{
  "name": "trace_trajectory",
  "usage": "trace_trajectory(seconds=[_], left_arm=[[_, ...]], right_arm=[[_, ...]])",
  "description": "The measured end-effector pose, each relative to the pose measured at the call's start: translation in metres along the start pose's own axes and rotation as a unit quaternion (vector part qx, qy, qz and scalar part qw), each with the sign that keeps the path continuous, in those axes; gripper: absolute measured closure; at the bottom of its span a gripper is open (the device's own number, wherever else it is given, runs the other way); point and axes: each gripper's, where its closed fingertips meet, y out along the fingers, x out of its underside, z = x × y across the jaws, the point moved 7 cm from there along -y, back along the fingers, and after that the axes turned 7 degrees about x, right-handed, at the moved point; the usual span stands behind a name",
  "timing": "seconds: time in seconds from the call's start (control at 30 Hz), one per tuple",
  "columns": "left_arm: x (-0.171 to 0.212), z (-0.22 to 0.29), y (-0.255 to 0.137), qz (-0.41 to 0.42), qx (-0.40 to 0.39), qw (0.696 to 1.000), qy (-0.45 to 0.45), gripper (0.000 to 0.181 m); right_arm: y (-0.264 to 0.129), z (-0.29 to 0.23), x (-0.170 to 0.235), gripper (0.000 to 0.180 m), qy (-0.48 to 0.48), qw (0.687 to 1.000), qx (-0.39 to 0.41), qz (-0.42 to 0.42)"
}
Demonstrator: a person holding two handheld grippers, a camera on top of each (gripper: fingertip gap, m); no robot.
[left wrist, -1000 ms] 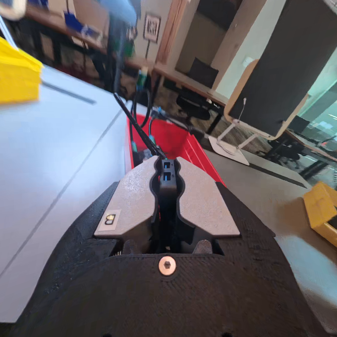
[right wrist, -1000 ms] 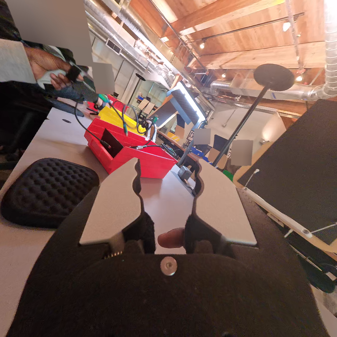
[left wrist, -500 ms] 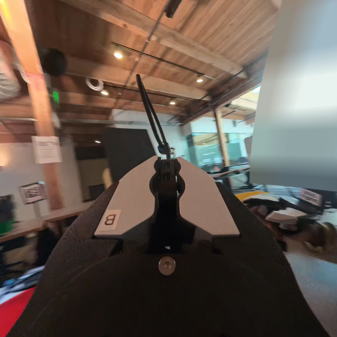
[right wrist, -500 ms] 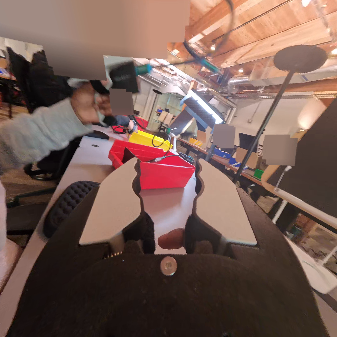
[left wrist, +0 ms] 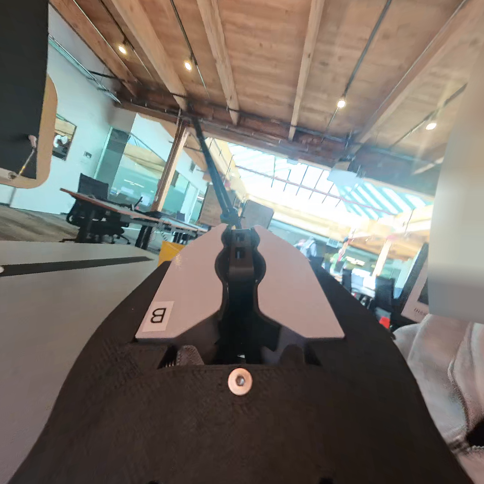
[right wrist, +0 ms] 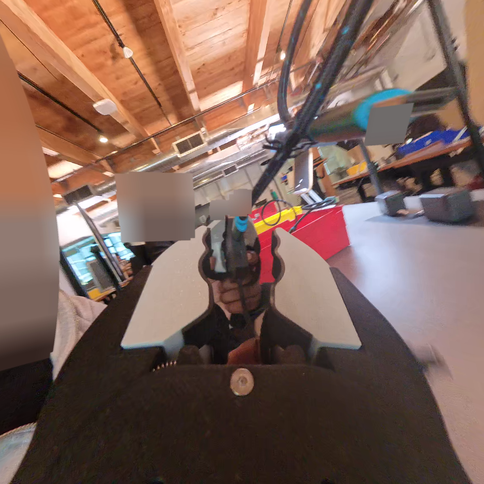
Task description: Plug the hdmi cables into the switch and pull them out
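Holding a small black plastic switch box (left wrist: 240,258) by its narrow body, the left gripper (left wrist: 239,233) is closed tight on it and lifted well above the grey table (left wrist: 47,301). A thin black cable (left wrist: 212,172) rises from the box. The right gripper (right wrist: 242,233) stands wide, with nothing between its fingers. Beyond it, well above the red plastic bin (right wrist: 319,230), hangs a black plug with blue collar (right wrist: 239,242). The plug looks light and rigid, so I would pinch its hard shell, not the soft cord.

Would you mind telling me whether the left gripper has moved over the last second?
Yes. The left gripper, shut on the black plug, has swung up: the red bin ahead earlier is gone, replaced by wooden ceiling.
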Motion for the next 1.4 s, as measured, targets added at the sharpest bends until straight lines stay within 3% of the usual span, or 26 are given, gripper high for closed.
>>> trace_trajectory(seconds=[0.1,0.2,0.27,0.3,0.4,0.53,0.63,0.77,0.9,1.0,1.13,1.2,1.3,1.4], left_arm=[[0.008,-0.003,0.0,-0.006,0.002,1.0,-0.024,0.168],[0.019,-0.004,0.004,-0.042,0.021,0.998,-0.049,0.167],[0.026,-0.003,0.006,-0.062,0.019,0.997,-0.045,0.168],[0.028,-0.003,0.007,-0.069,0.018,0.997,-0.04,0.168],[0.029,-0.001,0.008,-0.076,0.024,0.996,-0.031,0.168],[0.029,0.002,0.009,-0.106,0.04,0.993,-0.027,0.14],[0.031,0.0,0.009,-0.143,0.031,0.989,-0.019,0.133],[0.043,-0.009,0.007,-0.203,-0.013,0.979,-0.031,0.139],[0.057,-0.007,0.008,-0.241,0.013,0.969,-0.054,0.165],[0.056,-0.006,0.008,-0.238,0.021,0.969,-0.057,0.167],[0.052,-0.007,0.007,-0.216,0.025,0.973,-0.076,0.168],[0.049,-0.006,0.006,-0.2,0.036,0.976,-0.081,0.167],[0.047,-0.004,0.006,-0.194,0.047,0.977,-0.071,0.167],[0.05,-0.002,0.006,-0.219,0.044,0.974,-0.042,0.167]], right_arm=[[0.008,0.002,0.018,0.131,0.017,0.999,-0.007,-0.036],[0.012,0.002,0.028,0.136,0.0,1.0,-0.001,-0.02],[0.011,0.003,0.029,0.149,0.015,1.0,-0.008,-0.005],[0.01,0.003,0.031,0.167,0.02,1.0,-0.017,-0.01],[0.008,0.002,0.03,0.168,0.01,0.999,-0.029,-0.017],[0.006,0.001,0.026,0.168,-0.01,0.999,-0.028,-0.02],[0.003,0.003,0.02,0.168,-0.01,1.0,-0.022,-0.012],[0.001,0.006,0.019,0.168,-0.011,1.0,-0.017,-0.022],[0.004,0.007,0.026,0.167,-0.022,0.999,-0.012,-0.046],[0.003,0.008,0.024,0.164,-0.021,0.999,-0.004,-0.047],[0.004,0.004,0.022,0.125,-0.019,0.999,-0.02,-0.029],[0.006,0.003,0.025,0.117,-0.017,0.999,-0.019,-0.029],[0.006,0.003,0.028,0.132,-0.03,0.999,-0.021,-0.015],[0.004,0.002,0.026,0.165,-0.046,0.999,-0.029,-0.001]])
